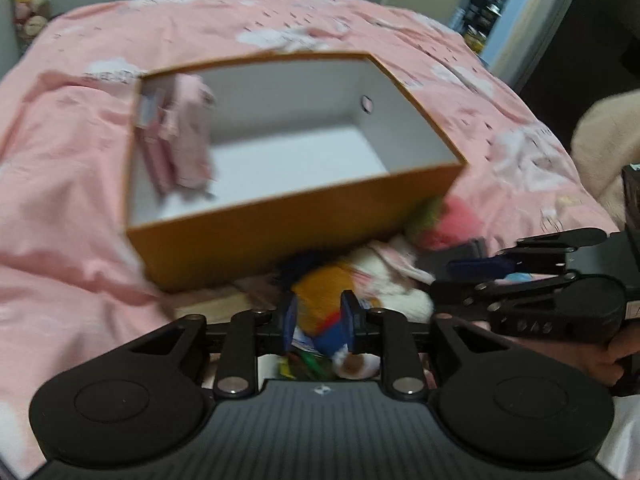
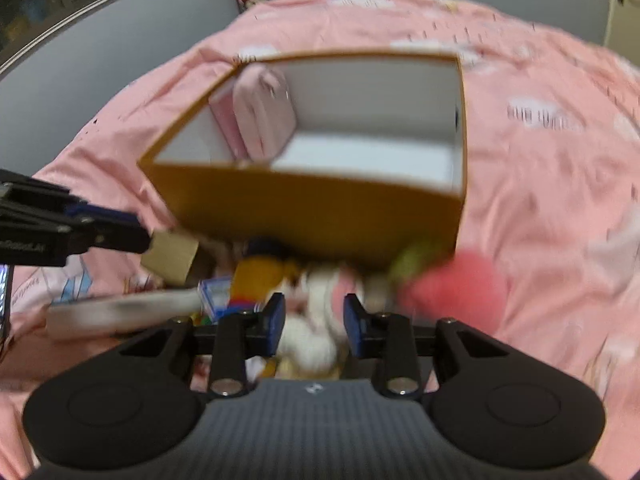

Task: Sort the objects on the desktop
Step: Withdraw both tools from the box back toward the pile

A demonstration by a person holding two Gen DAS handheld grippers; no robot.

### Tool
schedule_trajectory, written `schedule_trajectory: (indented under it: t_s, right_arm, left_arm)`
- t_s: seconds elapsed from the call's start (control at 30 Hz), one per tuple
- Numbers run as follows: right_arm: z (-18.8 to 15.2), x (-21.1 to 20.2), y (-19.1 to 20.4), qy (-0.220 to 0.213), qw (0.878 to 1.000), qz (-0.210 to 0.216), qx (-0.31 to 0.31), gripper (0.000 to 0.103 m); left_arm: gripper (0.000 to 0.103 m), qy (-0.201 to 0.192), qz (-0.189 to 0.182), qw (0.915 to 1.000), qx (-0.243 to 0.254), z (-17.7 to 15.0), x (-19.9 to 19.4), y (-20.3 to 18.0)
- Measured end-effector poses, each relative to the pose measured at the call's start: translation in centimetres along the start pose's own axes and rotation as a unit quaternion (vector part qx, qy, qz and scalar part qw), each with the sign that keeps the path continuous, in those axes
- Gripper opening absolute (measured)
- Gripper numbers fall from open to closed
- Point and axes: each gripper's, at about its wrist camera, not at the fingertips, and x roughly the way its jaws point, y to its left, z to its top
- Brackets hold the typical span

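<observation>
I hold both tongs tilted down over the heap of toys at the near side of the box. My left tongs [image 1: 320,322] stand a little apart with nothing pinched between the blue pads; behind the gap lies an orange plush toy [image 1: 320,292], but the blur keeps me from telling whether the pads touch it. My right tongs [image 2: 314,320] are likewise part open and empty, with a white plush toy [image 2: 316,300] below the gap. In the left view my right tongs come in from the right edge, my hand [image 1: 612,356] wrapped round the handle. No writing is sharp enough to read — the print on the bedding and on the tong bodies is smeared. The orange box [image 1: 280,232] with white inner walls sits open on a pink bedspread [image 1: 72,140] patterned with white clouds; a pink pouch [image 1: 180,136] leans upright in its far-left corner. A red and green plush [image 2: 452,288] lies by the box's near-right corner, a small brown carton [image 2: 172,258] by its near-left one. Beyond the bed are grey walls, a shelf of soft toys [image 1: 30,4] — and a lit doorway [image 1: 492,8] at far right.
</observation>
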Motion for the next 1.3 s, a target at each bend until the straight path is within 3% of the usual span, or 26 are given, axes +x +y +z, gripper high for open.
schedule_trajectory:
  t_s: [0.07,0.2,0.43,0.67,0.77,0.87,0.97,1.13,1.17,1.3]
  right_arm:
    - [-0.6,0.4,-0.2,0.010,1.000,0.008,0.008,0.033]
    - [-1.3,1.4,0.6,0.028,0.999,0.001,-0.020,0.033]
    - [-1.3,3.1,1.4,0.045,0.996,-0.028,-0.075,0.030]
    - [-1.6,4.5,2.9,0.055,0.986,-0.049,-0.149,0.038]
    - [-2.2,5.3,4.1,0.062,0.975,-0.071,-0.201,0.040]
    - [-2.7,5.5,4.7,0.060,0.968,-0.080,-0.230,0.035]
    - [-2.5,5.1,4.3,0.055,0.971,-0.076,-0.219,0.028]
    - [-1.9,4.0,3.8,0.040,0.978,-0.061,-0.196,0.026]
    - [-1.8,3.7,3.7,0.036,0.979,-0.058,-0.192,0.026]
    - [-1.1,2.5,3.5,0.017,0.983,-0.035,-0.178,0.026]
  left_arm:
    - [0.032,0.008,-0.011,0.9998,0.012,0.0,1.1,-0.9]
    - [0.050,0.032,-0.020,0.9990,0.026,-0.2,3.3,-2.2]
    - [0.050,0.080,-0.003,0.9964,0.027,-0.6,6.1,-2.4]
    - [0.053,0.110,-0.017,0.9938,0.002,-1.1,7.2,-1.2]
    - [0.041,0.117,-0.028,0.9928,0.002,-1.3,7.4,-1.4]
    - [0.036,0.110,-0.026,0.9936,0.003,-1.4,7.1,-1.5]
    - [0.034,0.099,-0.029,0.9947,-0.007,-1.4,6.6,-1.1]
    - [0.023,0.073,-0.021,0.9970,-0.016,-1.1,4.5,-0.2]
    - [0.013,0.069,-0.019,0.9973,-0.016,-1.0,4.2,-0.1]
    - [0.012,0.065,0.006,0.9979,-0.003,-1.0,3.5,0.3]
